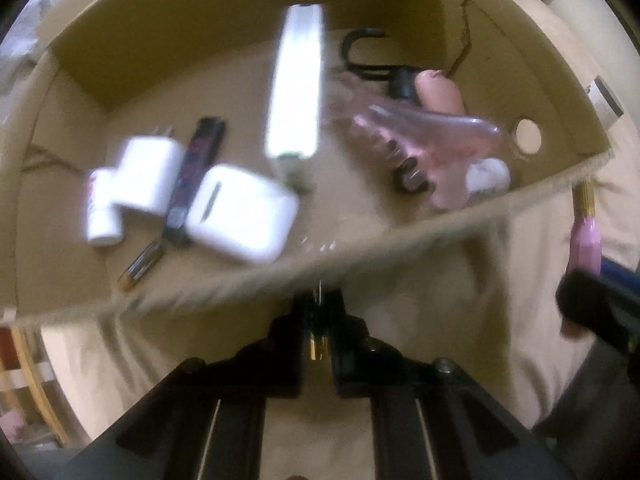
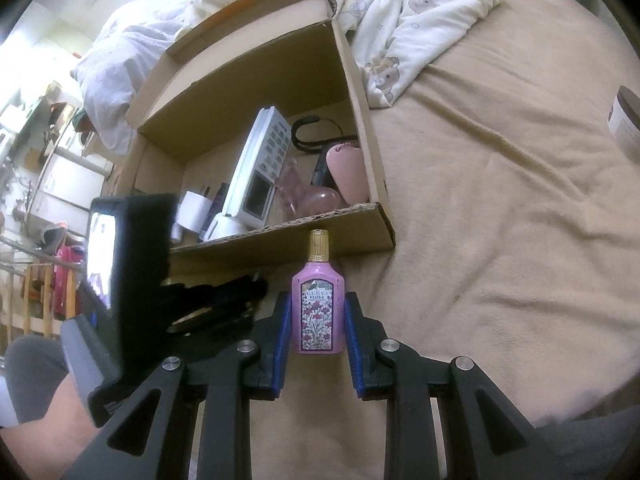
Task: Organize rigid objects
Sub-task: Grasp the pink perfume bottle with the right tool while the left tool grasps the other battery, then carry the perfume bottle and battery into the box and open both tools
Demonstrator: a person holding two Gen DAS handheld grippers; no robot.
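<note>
A cardboard box (image 1: 120,48) lies on a beige bed and holds a white remote (image 1: 298,84), a white charger (image 1: 146,174), a white case (image 1: 244,212), a black tube (image 1: 196,176), a battery (image 1: 140,266) and a pink brush (image 1: 424,136). My left gripper (image 1: 318,324) is just outside the box's near wall, shut on a small dark, gold-tipped object (image 1: 318,344). My right gripper (image 2: 318,320) is open, its blue pads (image 2: 282,328) on both sides of a pink Gucci Flora perfume bottle (image 2: 318,308) lying on the bed in front of the box (image 2: 360,232).
A white printed duvet (image 2: 400,12) is bunched behind the box. A brown-and-white jar (image 2: 626,120) lies at the bed's right edge. The left gripper's body (image 2: 120,300) is close on the left of the right gripper. Room clutter lies beyond the bed's left side.
</note>
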